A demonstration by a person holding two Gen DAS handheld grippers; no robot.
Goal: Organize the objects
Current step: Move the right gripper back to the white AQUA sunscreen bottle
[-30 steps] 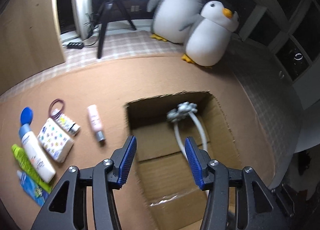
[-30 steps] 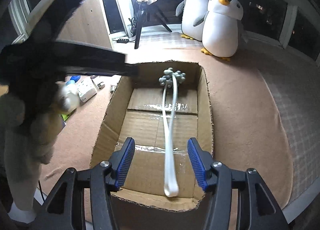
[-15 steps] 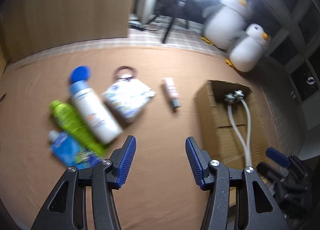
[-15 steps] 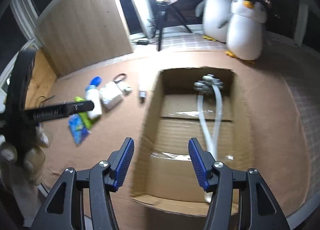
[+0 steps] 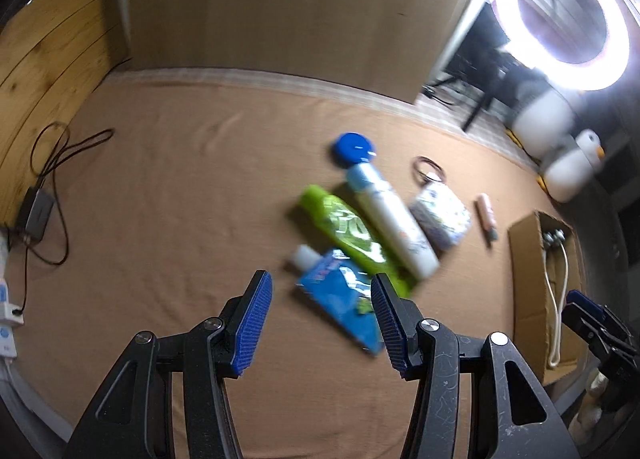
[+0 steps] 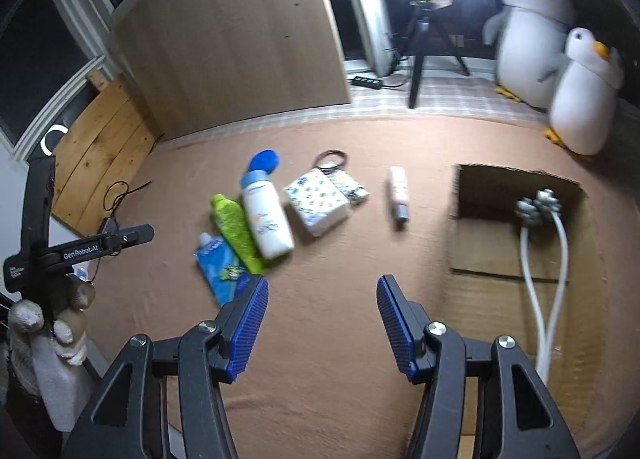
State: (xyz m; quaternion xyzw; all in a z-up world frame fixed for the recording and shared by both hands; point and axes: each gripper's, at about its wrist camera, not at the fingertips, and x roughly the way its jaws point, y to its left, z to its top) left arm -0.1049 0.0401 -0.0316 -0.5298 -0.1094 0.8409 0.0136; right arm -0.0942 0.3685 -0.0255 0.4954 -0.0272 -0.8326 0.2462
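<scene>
A blue pouch (image 5: 344,299), a green tube (image 5: 346,229), a white bottle with a blue cap (image 5: 384,211), a patterned tissue pack (image 5: 442,211) and a small pink tube (image 5: 486,215) lie on the brown cloth. My left gripper (image 5: 322,319) is open and empty, just above the blue pouch. My right gripper (image 6: 322,323) is open and empty over bare cloth, between the items (image 6: 264,219) and the cardboard box (image 6: 516,187). The box holds a white hose with a metal head (image 6: 536,207).
Two plush penguins (image 6: 576,95) and a ring light on a tripod (image 6: 420,43) stand at the back. A wooden panel (image 6: 240,47) leans behind the cloth. Cables and a power adapter (image 5: 38,211) lie at the left edge. A hair tie (image 6: 330,158) lies by the tissue pack.
Both grippers have swung left, away from the box. My left gripper now hovers over the blue pouch. My right gripper has left the box for the cloth beside it.
</scene>
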